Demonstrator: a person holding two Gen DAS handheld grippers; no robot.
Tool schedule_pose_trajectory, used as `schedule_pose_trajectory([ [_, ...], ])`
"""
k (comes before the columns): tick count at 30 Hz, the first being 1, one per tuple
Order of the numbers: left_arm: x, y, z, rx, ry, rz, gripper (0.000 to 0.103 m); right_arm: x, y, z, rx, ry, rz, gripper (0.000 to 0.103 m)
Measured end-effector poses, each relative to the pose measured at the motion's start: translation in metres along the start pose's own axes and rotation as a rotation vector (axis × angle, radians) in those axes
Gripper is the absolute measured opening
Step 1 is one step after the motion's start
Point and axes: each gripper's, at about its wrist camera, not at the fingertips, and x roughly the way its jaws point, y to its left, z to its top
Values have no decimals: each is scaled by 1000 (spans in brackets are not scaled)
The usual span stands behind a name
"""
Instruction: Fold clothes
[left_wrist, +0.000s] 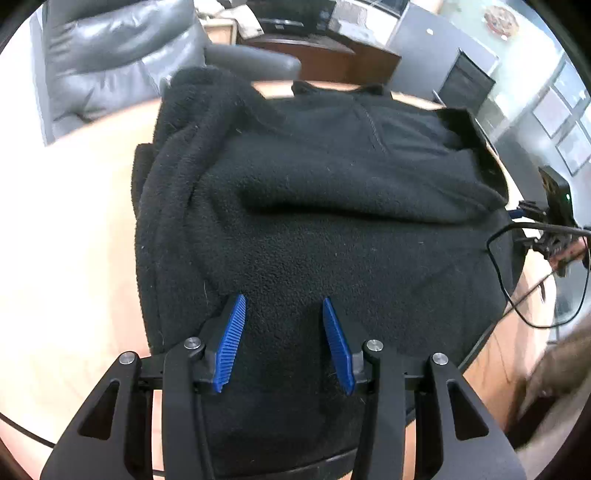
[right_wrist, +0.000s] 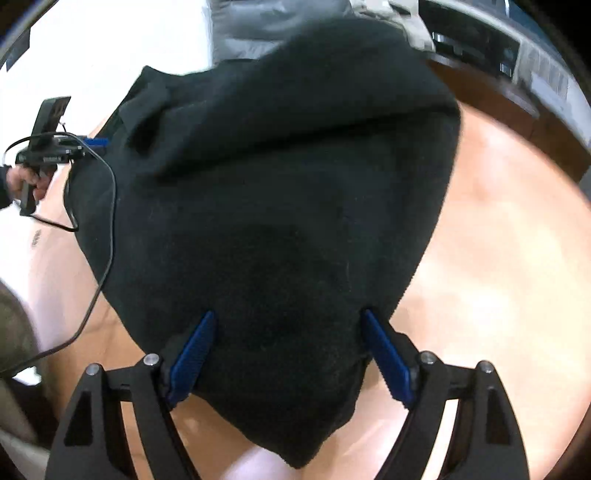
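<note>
A black fleece garment (left_wrist: 314, 229) lies partly folded on the light wooden table (left_wrist: 74, 240), one sleeve bunched along its left side and a thick fold across the middle. My left gripper (left_wrist: 283, 299) hovers open over its near part, blue pads apart with fleece showing between them. In the right wrist view the same garment (right_wrist: 280, 177) narrows to a corner near the camera. My right gripper (right_wrist: 288, 313) stands wide open astride that corner, its pads not pressing the cloth. The left gripper (right_wrist: 96, 141) shows at the garment's far left edge, held by a hand (right_wrist: 26, 181).
A grey leather chair (left_wrist: 110, 55) stands behind the table, a dark wooden cabinet (left_wrist: 325, 55) farther back. A black cable (left_wrist: 498, 277) loops over the garment's right edge, seen as a cable (right_wrist: 107, 206) in the right wrist view. Bare tabletop (right_wrist: 498, 240) lies right of the garment.
</note>
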Motion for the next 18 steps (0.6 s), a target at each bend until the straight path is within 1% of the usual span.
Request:
schedule_pose_trajectory([
  [3,-15,-6,-28,-63,50,-16,43,-7,12,-21,13,73,64,86],
  [4,-18,-6,-27,-67,55,-23,47,-11,15,-24,13,94,85,86],
  [5,-21,-7,-26,-71,59,-29,52,-17,18,-21,0,96,104,86],
  [7,-26,-8,-24,-78,67,-42,55,-37,22,-4,-70,23,124,86],
  [9,-26,-9,-7,-44,47,-42,55,-52,24,26,-171,-55,136,86],
  [10,-23,-6,1,-26,35,-40,55,-53,24,40,-233,-67,124,86],
  [12,-16,1,18,1,18,-31,56,-47,20,60,-332,-73,69,86],
  [14,-15,10,29,-32,18,-66,56,-41,11,75,-379,-87,-3,86],
  [15,-14,15,35,-49,17,-85,56,-38,4,81,-389,-93,-34,86],
  [17,-21,23,42,-83,-24,-114,56,-33,-19,93,-353,-97,-69,86],
  [18,-24,28,45,-96,-43,-97,56,-28,-26,98,-338,-87,-71,87],
])
